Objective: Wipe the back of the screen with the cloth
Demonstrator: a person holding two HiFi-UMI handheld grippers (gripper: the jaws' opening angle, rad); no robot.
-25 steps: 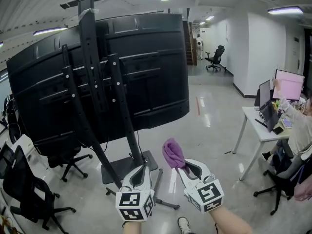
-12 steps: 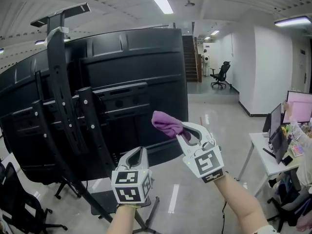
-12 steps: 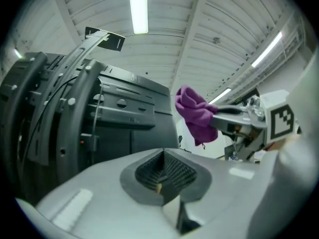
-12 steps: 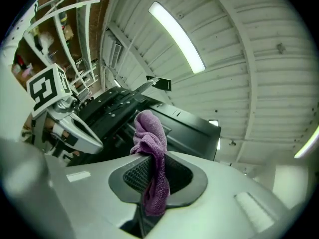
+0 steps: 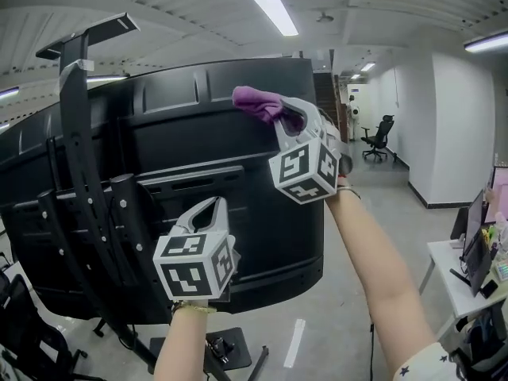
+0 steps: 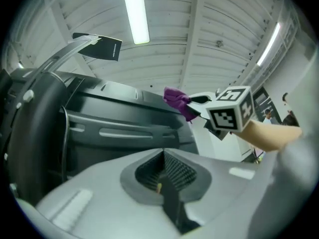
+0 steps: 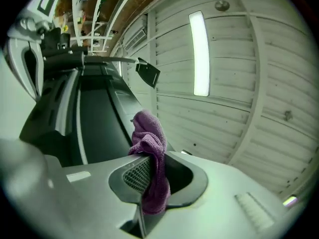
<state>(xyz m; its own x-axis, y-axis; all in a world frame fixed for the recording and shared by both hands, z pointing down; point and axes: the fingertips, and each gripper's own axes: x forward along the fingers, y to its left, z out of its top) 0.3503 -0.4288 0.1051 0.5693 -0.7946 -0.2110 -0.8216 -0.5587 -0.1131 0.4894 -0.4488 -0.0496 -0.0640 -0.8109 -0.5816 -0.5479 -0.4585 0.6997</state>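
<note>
Cloth [image 5: 255, 101] pinched in right claw [image 5: 278, 113] near top of black screen [image 5: 262, 213], ceiling light [image 5: 274, 10] above; left claw [image 5: 210, 207] pressed together.

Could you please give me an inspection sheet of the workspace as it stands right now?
Surface: back of the screen, black, mounted on a stand; dirt not discernible.
Job's things: purple cloth at the screen's top edge; contact unclear.
Clutter: desk at far right with small items.
Grippers: right gripper shut on the purple cloth, up high; left gripper shut, empty, lower.
Cables: nothing seen.
Surroundings: office chair down the hall; ceiling lamp lit.
</note>
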